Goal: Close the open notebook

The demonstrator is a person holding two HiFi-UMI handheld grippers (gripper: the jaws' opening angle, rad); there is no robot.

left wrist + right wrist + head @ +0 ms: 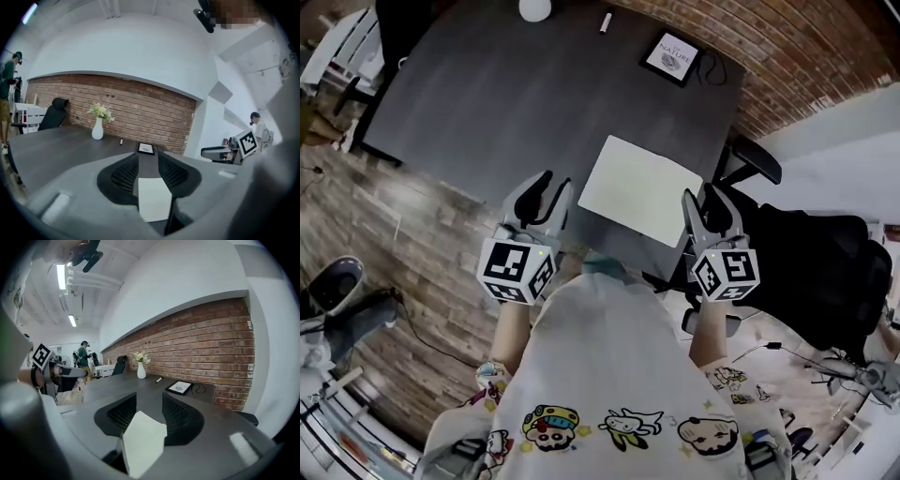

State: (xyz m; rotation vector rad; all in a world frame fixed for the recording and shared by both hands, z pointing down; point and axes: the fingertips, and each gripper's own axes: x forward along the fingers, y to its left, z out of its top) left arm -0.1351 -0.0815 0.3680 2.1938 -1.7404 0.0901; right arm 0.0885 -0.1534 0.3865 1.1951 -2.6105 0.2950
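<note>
While both grippers hang at the near end of the notebook (637, 187), neither one touches it. The notebook lies flat on the bench (487, 84), close to the edge nearest the person, and shows one pale face. No raised leaf and no centre fold can be made out, so whether it is open cannot be told.

Left gripper (555, 183): fingers spread, nothing between them, just beside the notebook's left short edge.

Right gripper (699, 195): fingers spread wider, nothing pinched, just beside the notebook's right short edge. In the right gripper view the near corner of the notebook fills the gap ahead of the fingers.

Governing relation: the notebook's long axis runs across the person, from one gripper to the other, slightly slanted. Each gripper points forward and a little down, past its own end of the notebook. The right gripper appears the nearer.

Judgement: any fold would need a short edge lifted and carried along the long axis toward the opposite gripper.
</note>
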